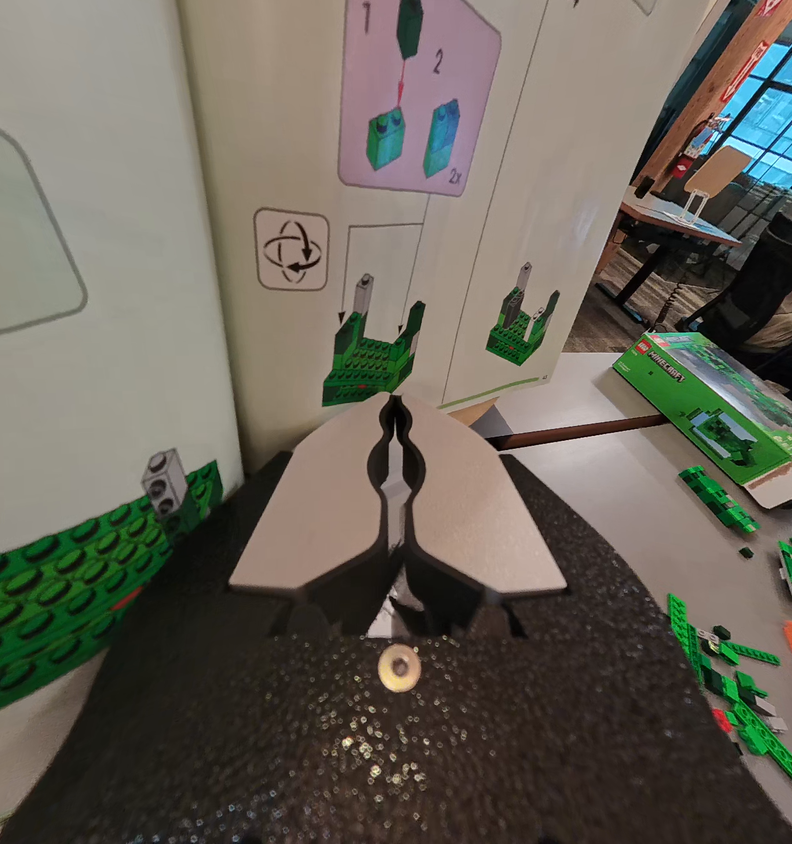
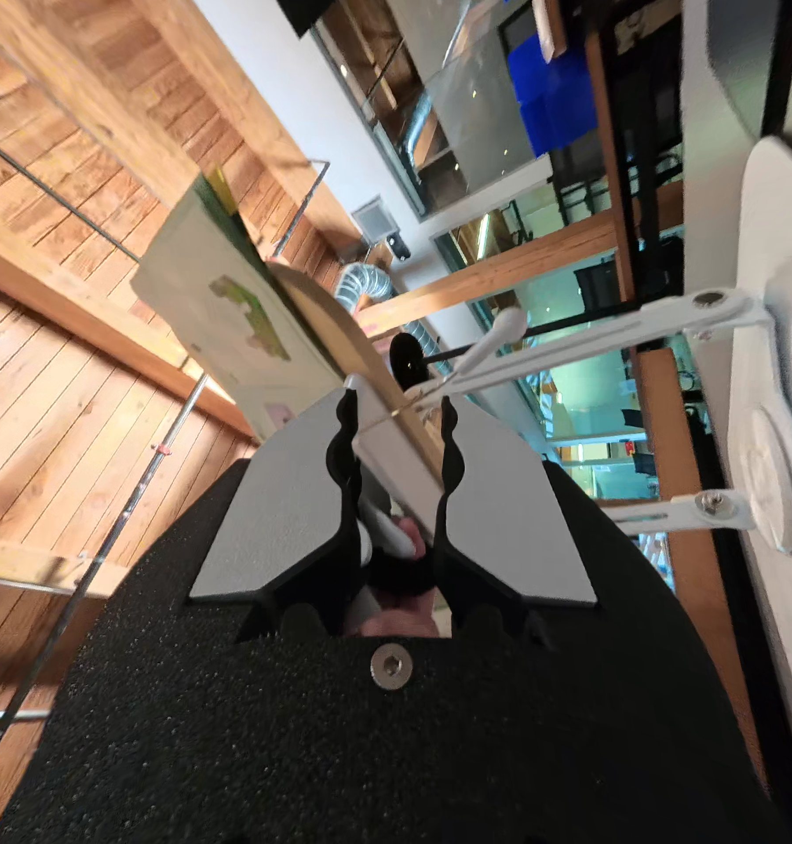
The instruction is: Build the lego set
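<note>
A grey tabletop point(image 1: 567, 456) in an open office with timber walls carries the job. Loose green lego pieces point(image 1: 745, 685) lie scattered at the right, well apart from the left hand-held gripper point(image 1: 396, 411), whose jaws are together on nothing, nosed up against the instruction booklet point(image 1: 293, 137) propped upright just ahead. The set's box point(image 1: 723, 406) lies beyond the pieces. The right hand-held gripper point(image 2: 398, 406), jaws apart, points up at the booklet's edge point(image 2: 229, 310); likely neither is nearer.
</note>
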`<state>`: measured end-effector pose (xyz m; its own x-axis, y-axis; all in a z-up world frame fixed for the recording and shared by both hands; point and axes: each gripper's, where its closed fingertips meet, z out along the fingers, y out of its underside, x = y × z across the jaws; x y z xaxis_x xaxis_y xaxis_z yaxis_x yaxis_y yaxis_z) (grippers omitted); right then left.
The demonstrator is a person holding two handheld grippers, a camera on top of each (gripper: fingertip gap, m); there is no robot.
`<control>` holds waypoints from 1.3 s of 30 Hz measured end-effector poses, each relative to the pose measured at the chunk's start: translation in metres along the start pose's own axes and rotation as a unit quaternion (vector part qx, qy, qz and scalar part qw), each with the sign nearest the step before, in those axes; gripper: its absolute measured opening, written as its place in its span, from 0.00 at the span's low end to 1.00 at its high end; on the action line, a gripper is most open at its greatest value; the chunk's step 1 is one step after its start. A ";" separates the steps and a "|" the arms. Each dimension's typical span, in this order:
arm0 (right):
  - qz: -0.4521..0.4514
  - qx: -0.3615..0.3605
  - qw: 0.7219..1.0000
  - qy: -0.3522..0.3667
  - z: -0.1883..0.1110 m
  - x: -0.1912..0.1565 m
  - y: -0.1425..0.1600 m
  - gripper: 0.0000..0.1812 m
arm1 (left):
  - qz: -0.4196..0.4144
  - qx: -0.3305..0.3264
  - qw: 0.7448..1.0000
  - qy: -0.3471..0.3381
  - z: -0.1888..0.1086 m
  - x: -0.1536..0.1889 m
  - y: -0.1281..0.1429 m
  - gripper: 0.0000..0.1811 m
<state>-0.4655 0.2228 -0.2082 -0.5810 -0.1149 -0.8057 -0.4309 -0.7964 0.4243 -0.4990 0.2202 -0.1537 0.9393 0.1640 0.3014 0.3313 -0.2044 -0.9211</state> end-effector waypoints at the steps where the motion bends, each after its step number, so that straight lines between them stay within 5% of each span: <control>1: -0.002 0.008 1.000 0.004 0.003 0.001 -0.005 0.17 | 0.000 0.001 1.000 0.001 0.000 0.000 0.000 0.00; 4: -0.030 0.015 0.999 -0.006 0.008 -0.002 -0.016 0.03 | 0.001 0.004 1.000 0.002 0.000 0.000 0.000 0.00; 7: -0.080 0.020 0.995 -0.054 0.010 -0.025 -0.022 0.00 | -0.001 0.005 1.000 0.001 0.000 0.000 0.000 0.00; 13: -0.259 -0.015 0.964 -0.061 0.018 -0.048 -0.019 0.00 | 0.004 0.001 1.000 -0.002 0.001 0.000 0.000 0.00; 20: -0.444 -0.098 0.887 -0.074 0.033 -0.065 -0.002 0.00 | 0.008 0.003 1.000 -0.003 0.001 0.000 0.000 0.00; 27: -0.503 -0.187 0.844 0.000 0.044 -0.069 0.009 0.10 | 0.004 0.010 1.000 0.001 0.001 0.000 -0.001 0.00; 35: -0.580 -0.169 0.796 0.041 -0.001 -0.112 -0.009 0.21 | 0.033 -0.009 0.997 0.062 -0.024 0.028 0.022 0.00; 39: -0.618 -0.200 0.760 0.002 -0.048 -0.165 -0.003 0.23 | 0.099 -0.005 0.991 0.087 -0.089 0.045 0.041 0.24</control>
<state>-0.3353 0.2152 -0.0967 0.0995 0.8671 -0.4880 -0.4016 -0.4137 -0.8170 -0.4358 0.1334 -0.1558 0.9868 -0.0486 0.1546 0.1399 -0.2262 -0.9640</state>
